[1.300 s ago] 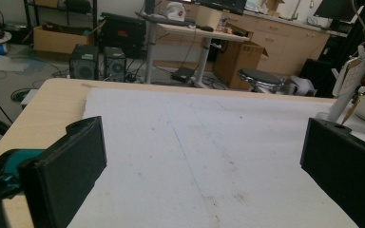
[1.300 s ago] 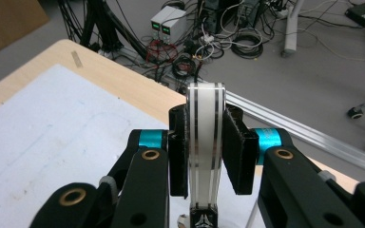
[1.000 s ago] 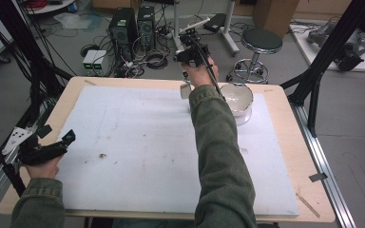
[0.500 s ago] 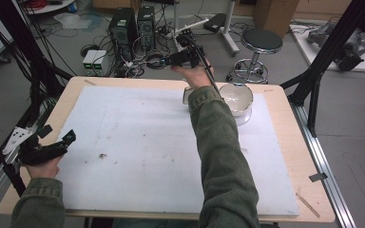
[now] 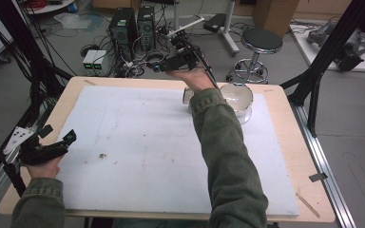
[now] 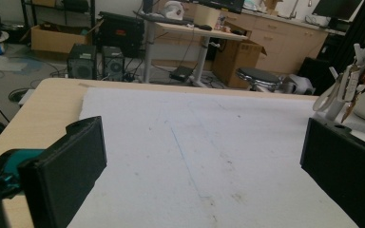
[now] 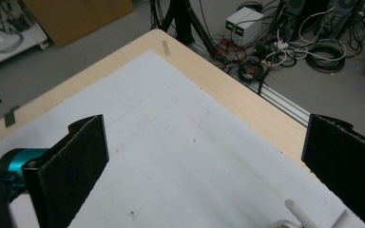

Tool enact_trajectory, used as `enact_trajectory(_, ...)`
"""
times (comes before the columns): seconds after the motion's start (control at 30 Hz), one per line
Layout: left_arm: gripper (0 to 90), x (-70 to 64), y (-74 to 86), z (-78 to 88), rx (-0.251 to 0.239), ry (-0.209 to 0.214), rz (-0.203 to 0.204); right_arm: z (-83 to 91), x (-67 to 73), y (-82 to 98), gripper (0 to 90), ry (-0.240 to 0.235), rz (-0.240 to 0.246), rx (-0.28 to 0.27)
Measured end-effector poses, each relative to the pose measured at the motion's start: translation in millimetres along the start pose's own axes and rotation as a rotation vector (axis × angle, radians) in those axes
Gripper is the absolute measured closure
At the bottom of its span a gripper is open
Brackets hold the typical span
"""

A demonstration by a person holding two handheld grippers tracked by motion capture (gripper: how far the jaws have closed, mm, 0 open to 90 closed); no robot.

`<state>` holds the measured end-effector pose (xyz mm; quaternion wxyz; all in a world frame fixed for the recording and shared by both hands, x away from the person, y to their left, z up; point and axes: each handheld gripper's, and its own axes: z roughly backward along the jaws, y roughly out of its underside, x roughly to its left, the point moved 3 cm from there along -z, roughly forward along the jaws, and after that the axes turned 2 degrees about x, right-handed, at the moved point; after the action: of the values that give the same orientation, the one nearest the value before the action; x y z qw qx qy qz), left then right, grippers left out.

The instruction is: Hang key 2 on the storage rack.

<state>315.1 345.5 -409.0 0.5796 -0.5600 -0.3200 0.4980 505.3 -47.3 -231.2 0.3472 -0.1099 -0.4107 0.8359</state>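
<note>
Glass cup | far edge of white mat, just beside glass bowl | right gripper jaws just opened, nothing between, above cup | left gripper spread, empty, near left edge | advice: lift straight off, avoid tipping cup.

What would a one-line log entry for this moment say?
right gripper: open, nothing held, above table's far edge | left gripper: open, nothing held, near-left corner | glass bowl: on white mat, beside right forearm
</note>
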Motion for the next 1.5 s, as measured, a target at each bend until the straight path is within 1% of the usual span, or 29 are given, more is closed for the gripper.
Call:
enact_trajectory(0.23, 1.8, -0.8, -0.1, 0.1, -0.001, 0.000, 0.002, 11.9, 9.8, 7.4, 0.5, 0.003, 0.023, 0.003)
enact_trajectory(0.4, 1.8, -0.9, -0.1, 0.1, 0.000, -0.001, 0.002, 21.2, 10.7, 17.9, 0.5, 0.026, 0.016, 0.011)
enact_trajectory(0.43, 1.8, -1.0, 0.0, 0.1, 0.001, -0.001, 0.002, 22.8, 11.1, 19.8, 0.5, 0.036, 0.009, 0.023)
enact_trajectory(0.47, 1.8, -1.1, -0.1, 0.1, 0.000, -0.001, 0.001, 24.7, 11.3, 21.3, 0.5, 0.053, 0.009, 0.023)
enact_trajectory(0.5, 1.8, -1.2, -0.1, 0.2, 0.000, -0.001, 0.000, 26.1, 11.3, 22.1, 0.6, 0.061, 0.008, 0.020)
enact_trajectory(0.77, 1.8, -1.6, -0.1, 0.4, 0.001, -0.001, -0.001, 34.0, 16.1, 37.1, 0.6, 0.076, 0.010, 0.021)
enact_trajectory(1.0, 1.8, -1.9, -0.2, 0.7, 0.001, 0.000, 0.002, 38.6, 15.3, 49.7, 0.6, 0.088, 0.017, 0.012)
enact_trajectory(1.1, 1.8, -1.8, -0.2, 0.6, 0.001, 0.000, 0.002, 39.3, 14.5, 56.2, 0.6, 0.090, 0.011, 0.018)
enact_trajectory(1.2, 1.8, -2.0, -0.2, 0.3, 0.002, 0.001, 0.001, 41.0, 14.2, 61.0, 0.6, 0.097, 0.016, 0.022)
enact_trajectory(1.33, 1.8, -2.4, -0.1, -0.3, 0.001, 0.003, 0.002, 45.7, 14.4, 67.5, 0.6, 0.097, 0.012, 0.014)
enact_trajectory(1.43, 1.8, -2.7, -0.2, -0.6, 0.000, 0.005, 0.004, 48.6, 12.8, 75.1, 0.6, 0.094, 0.002, 0.017)
enact_trajectory(1.5, 1.8, -3.1, -0.2, -0.9, -0.001, 0.003, 0.007, 50.8, 11.8, 80.4, 0.6, 0.096, 0.003, 0.030)
